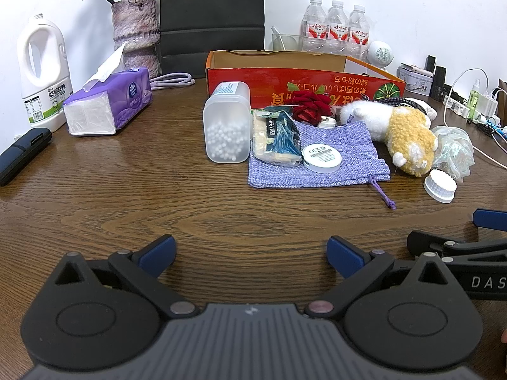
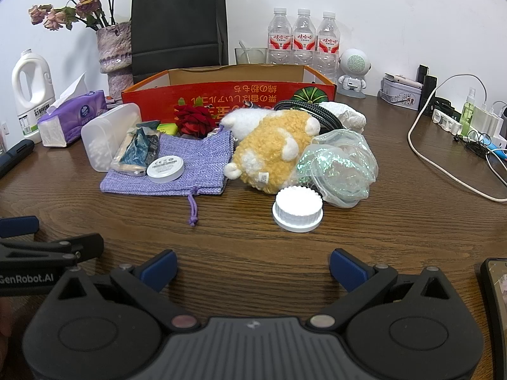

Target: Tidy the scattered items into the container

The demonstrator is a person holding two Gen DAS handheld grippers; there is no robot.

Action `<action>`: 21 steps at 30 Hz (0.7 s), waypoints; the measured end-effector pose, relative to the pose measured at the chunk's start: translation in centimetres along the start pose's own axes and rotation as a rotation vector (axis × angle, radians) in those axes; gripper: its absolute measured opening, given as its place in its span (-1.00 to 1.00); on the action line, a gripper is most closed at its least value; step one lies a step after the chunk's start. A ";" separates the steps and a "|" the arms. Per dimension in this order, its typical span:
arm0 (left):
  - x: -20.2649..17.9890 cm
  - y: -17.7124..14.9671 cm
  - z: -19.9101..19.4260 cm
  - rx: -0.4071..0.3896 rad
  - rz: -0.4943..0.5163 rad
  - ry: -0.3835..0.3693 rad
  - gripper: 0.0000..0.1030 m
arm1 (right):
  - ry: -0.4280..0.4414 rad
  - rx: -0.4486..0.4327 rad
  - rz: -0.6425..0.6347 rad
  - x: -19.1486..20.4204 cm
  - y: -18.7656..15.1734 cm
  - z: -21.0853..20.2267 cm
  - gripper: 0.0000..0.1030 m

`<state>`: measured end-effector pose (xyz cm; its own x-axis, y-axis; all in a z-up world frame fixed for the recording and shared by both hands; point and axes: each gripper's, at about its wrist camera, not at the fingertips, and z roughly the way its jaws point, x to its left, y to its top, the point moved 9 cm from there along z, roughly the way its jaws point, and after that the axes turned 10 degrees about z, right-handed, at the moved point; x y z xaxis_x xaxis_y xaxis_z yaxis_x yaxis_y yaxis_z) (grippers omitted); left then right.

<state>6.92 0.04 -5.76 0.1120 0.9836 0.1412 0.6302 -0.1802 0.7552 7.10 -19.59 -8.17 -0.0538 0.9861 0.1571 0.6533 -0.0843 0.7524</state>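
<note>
Both tongs sit nearest my lenses, low over the brown counter (image 1: 126, 190): left tongs (image 1: 250, 255) spread wide and empty, right tongs (image 2: 253, 266) likewise wide, nothing between the blue pads. Each shows at the edge of the other's view.

Next out, I count one ribbed white cap (image 2: 298, 210) lying alone on the wood, just in front of one crinkled clear bag (image 2: 342, 171). One lilac drawstring pouch (image 1: 312, 155) lies flat, cord trailing toward me. On it rest one round white disc (image 1: 321, 157) and one torn snack packet (image 1: 275, 137). One frosted tub of white beads (image 1: 226, 123) lies on its side, touching the packet's left edge. One yellow-and-white plush (image 2: 272, 155) lies right of the pouch, touching the bag. One red fabric rose (image 1: 305, 106) and one coiled braided cable (image 2: 307, 110) lie behind, against the box.

One red cardboard box (image 1: 301, 77), the container, stands open behind the scatter; I cannot see its floor.

Farther back: one tissue pack (image 1: 107, 107), one white jug (image 1: 41, 72), one vase (image 1: 136, 31), three water bottles (image 1: 337, 30).
</note>
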 end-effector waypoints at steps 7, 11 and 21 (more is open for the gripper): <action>0.0 0.0 0.0 0.000 0.000 0.000 1.00 | -0.002 0.000 -0.002 0.0 0.0 0.0 1.00; 0.0 0.0 0.0 0.000 0.000 0.000 1.00 | -0.004 0.000 -0.004 -0.1 0.0 0.0 1.00; 1.1 2.0 0.5 -0.068 -0.046 -0.050 1.00 | 0.055 -0.022 -0.037 0.1 1.5 -0.1 1.00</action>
<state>8.66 0.72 -4.38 0.1230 0.9896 0.0748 0.5824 -0.1330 0.8020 8.01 -19.69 -6.92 -0.1194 0.9793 0.1636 0.6330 -0.0518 0.7725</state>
